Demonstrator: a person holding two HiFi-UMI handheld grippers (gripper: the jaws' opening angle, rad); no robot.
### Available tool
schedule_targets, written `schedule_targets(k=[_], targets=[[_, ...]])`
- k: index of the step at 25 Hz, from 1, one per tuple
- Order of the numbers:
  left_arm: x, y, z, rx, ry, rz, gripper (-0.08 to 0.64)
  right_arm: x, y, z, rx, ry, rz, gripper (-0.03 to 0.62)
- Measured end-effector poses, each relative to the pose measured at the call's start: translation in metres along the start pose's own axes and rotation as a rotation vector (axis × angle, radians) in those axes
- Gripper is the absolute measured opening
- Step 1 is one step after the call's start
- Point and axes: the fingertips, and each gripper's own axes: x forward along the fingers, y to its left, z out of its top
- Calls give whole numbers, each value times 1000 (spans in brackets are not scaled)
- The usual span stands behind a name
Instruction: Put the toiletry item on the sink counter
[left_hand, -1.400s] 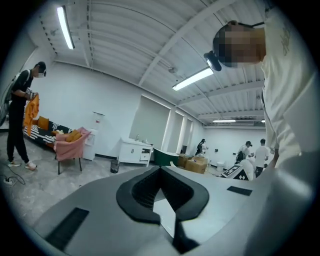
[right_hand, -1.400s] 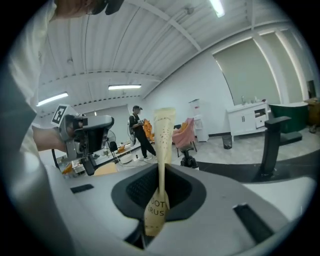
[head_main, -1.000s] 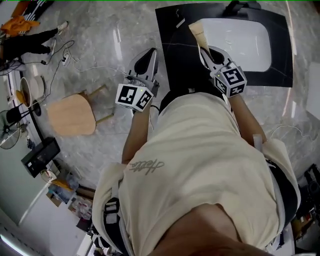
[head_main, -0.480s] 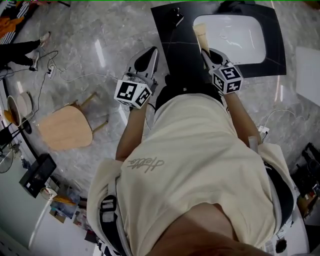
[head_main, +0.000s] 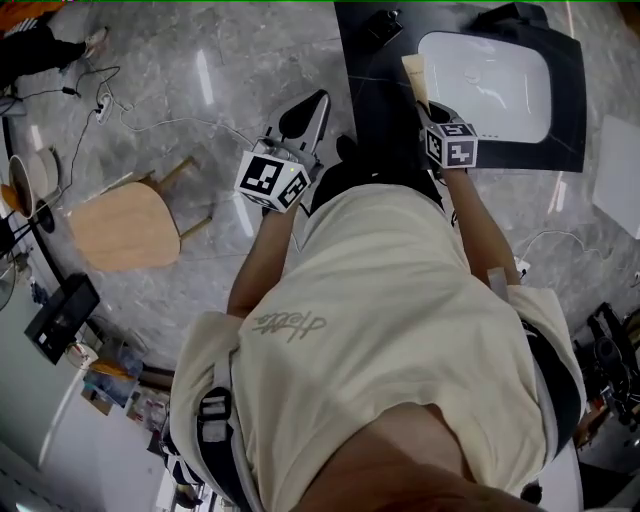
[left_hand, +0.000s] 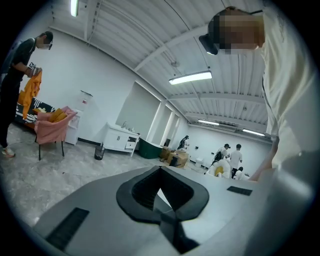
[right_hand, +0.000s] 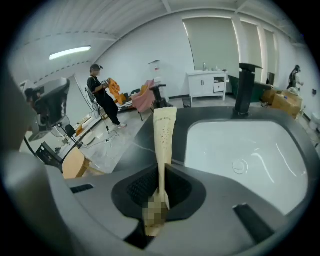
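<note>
A cream toiletry tube (right_hand: 164, 131) stands up between the pads of my right gripper (right_hand: 161, 186), which is shut on its lower end. The tube (head_main: 413, 72) hangs over the left part of the black sink counter (head_main: 362, 70), beside the white basin (head_main: 495, 80). In the head view my right gripper (head_main: 425, 106) sits at the counter's front edge. My left gripper (head_main: 312, 106) is off the counter, above the marble floor to its left. Its jaws (left_hand: 160, 172) are shut with nothing in them.
A black faucet (right_hand: 246, 90) rises behind the basin. A small dark object (head_main: 383, 22) lies on the counter's far left. A wooden stool (head_main: 115, 228) and a cable (head_main: 170, 125) are on the floor to the left. People stand far off in the room.
My right gripper has sunk toward the counter and tipped downward, still holding the tube. My left gripper has drifted a little lower.
</note>
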Motion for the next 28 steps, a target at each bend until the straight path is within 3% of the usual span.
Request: schedule_targets(k=[9,16,22,25,28], targets=[[-7,20,-13,-28,36,65,3,38,-16,-12,25,114,-36,21],[-2,28,-5,-32,1,101,3,49,-17,-12,24,126,-48,25],[-1,24,-19,-50,18,97,3,51,-23,-12,54,128,-82,34],[1,23,-22,-57,21,96,3,50,-22,-10,52,117,-62,107],[2,22,-19,-56,16,89,3,46,-19,-3,60,88,-53,118]])
